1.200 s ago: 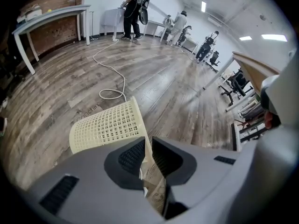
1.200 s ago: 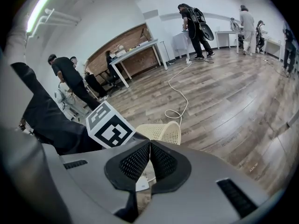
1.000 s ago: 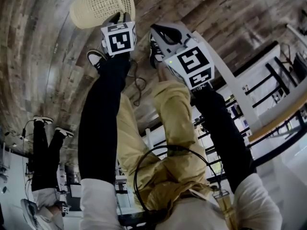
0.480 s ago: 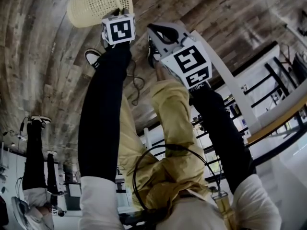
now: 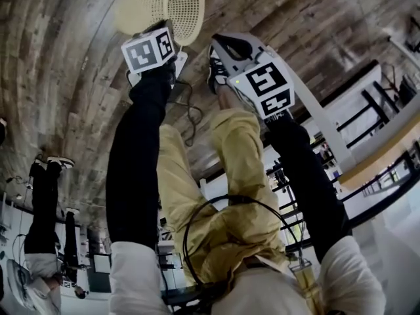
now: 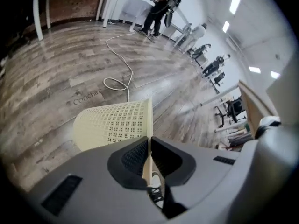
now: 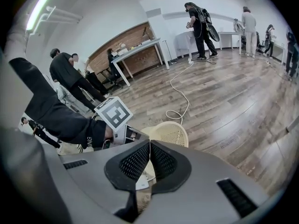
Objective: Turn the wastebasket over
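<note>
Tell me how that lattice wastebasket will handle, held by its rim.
The wastebasket is probably light: its walls are open lattice, and the left gripper holds it by the rim alone. That thin rim may flex, so it could swing. Round and tapered, it would likely roll in a curve on the floor.

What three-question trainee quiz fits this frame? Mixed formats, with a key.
1. True or false: the left gripper is shut on the wastebasket rim.
2. The wastebasket is: A) upright, B) tipped on its side, C) fully upside down.
3. Fill in: the right gripper has its fingers ____, with nothing between them.
Key: 1 true; 2 B; 3 shut.
</note>
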The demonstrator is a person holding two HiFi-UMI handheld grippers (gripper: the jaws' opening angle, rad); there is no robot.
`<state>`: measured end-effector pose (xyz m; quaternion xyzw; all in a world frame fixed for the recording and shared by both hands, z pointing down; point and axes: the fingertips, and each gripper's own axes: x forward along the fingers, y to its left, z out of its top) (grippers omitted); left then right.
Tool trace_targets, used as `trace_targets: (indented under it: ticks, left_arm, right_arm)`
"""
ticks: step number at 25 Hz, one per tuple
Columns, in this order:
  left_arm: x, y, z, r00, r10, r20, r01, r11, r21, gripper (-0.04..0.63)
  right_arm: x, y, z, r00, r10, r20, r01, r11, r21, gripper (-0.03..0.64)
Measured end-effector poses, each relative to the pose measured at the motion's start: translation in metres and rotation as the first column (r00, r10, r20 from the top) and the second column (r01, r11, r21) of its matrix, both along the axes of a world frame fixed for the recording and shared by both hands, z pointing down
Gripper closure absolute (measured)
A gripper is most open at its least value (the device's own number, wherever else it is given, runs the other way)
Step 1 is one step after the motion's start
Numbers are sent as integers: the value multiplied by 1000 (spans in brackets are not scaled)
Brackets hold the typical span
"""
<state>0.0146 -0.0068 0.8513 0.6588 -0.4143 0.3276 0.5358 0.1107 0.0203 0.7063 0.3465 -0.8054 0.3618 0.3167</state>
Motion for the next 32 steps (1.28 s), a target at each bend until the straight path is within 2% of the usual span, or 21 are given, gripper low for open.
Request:
trace_targets:
  ticks: [2,5,7,9,12,17,19,24,28,32]
  left_arm:
    - [-7,-2,-11,990,-90,-109,89,996,-16,572]
    - [-29,-1,-14,951,-199,-237,193,980,-48,572]
    - [-49,-2,-12,921,-252,-297,249,967,-48,571]
    - [-72,-3,-11,905,-284,-316,288,957,-34,569]
    - [-110,1,-4,916,-294,-273,301,953,-18,561]
    - [-163,19,17,971,-222,-91,221,975,-20,560]
    - [-177,24,23,981,-190,-27,189,981,-40,560]
    - [-203,36,41,979,-173,105,181,980,-77,558]
    - [-213,51,50,978,-140,153,160,979,-127,547]
    - [-211,67,43,982,-51,181,79,985,-154,500]
  right_arm:
    - [-6,-3,-7,1000,-8,0,8,1000,9,594]
    - [-16,-4,-9,1000,-22,3,22,1000,17,594]
    - [-22,-4,-7,1000,-28,5,28,999,19,594]
    - [-28,-3,-4,999,-35,4,34,999,22,594]
    - [-35,8,2,999,-51,-3,51,999,6,594]
    - [-48,22,6,997,-74,-10,74,997,-11,594]
    - [-53,24,7,997,-82,-12,82,997,-15,594]
    - [-58,26,7,994,-105,-27,105,994,-13,594]
    - [-64,29,6,994,-108,-30,108,994,-14,594]
    - [-73,31,-7,995,-100,-23,100,995,-13,594]
